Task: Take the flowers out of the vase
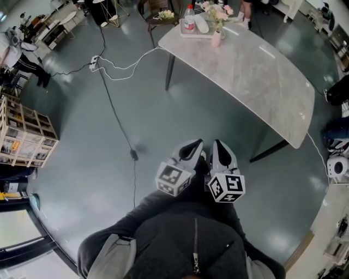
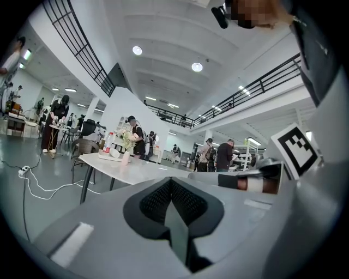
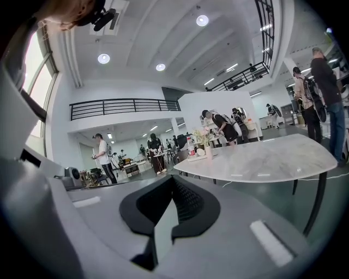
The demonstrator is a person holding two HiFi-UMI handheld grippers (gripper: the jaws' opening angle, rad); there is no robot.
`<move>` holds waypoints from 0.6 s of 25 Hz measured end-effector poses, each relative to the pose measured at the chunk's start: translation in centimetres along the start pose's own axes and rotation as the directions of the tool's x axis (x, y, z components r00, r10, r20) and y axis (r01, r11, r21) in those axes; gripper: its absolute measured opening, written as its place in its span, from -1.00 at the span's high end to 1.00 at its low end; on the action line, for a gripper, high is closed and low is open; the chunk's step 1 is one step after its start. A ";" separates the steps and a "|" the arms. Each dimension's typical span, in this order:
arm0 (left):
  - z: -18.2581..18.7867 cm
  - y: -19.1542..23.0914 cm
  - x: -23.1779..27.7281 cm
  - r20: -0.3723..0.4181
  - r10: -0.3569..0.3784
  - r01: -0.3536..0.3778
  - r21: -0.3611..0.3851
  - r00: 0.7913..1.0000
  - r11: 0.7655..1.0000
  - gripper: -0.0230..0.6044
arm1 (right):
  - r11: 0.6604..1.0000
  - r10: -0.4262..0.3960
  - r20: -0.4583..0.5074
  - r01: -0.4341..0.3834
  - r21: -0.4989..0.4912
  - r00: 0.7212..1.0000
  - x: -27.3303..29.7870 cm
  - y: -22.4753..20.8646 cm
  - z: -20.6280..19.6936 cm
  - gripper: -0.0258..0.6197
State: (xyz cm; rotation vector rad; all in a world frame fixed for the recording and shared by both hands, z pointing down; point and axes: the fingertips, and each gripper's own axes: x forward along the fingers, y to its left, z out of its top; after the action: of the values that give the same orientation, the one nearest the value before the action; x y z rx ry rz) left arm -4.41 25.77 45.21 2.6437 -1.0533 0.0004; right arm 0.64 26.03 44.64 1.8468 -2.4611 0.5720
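Observation:
A small pink vase point(image 1: 216, 38) with pale flowers point(image 1: 217, 13) stands at the far end of a long marble table point(image 1: 262, 76), beside a tray with a bottle point(image 1: 189, 19). Both grippers are held side by side close to my body over the floor, well short of the table. My left gripper point(image 1: 192, 148) and right gripper point(image 1: 221, 150) are both shut with nothing in them. The left gripper view shows its shut jaws point(image 2: 172, 182) and the vase point(image 2: 126, 158) far off. From the right gripper point(image 3: 174, 182) the flowers point(image 3: 202, 136) also appear distant.
A white cable point(image 1: 122, 68) and a black cable point(image 1: 114, 103) run across the grey floor from a power strip point(image 1: 94, 64). A wooden crate rack point(image 1: 24, 133) stands at the left. A chair point(image 1: 158, 13) sits behind the table. Several people point(image 2: 223, 155) stand about the hall.

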 end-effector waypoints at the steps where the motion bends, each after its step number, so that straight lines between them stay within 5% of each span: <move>1: 0.2 0.4 0.7 0.005 0.001 -0.001 0.005 1.000 1.000 0.92 | 1.000 0.003 -0.001 -0.003 0.000 1.000 0.7 -0.4 0.3 0.91; 15: 3.9 5.3 12.1 0.048 0.040 -0.040 0.007 0.998 0.999 0.92 | 0.999 0.048 0.011 -0.048 -0.004 0.999 10.7 -8.1 6.2 0.91</move>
State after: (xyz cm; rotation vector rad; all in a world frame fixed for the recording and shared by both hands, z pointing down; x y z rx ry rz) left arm 0.48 12.94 44.24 2.6410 -1.1238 -0.0512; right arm 6.19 12.41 43.49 1.7989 -2.5185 0.5607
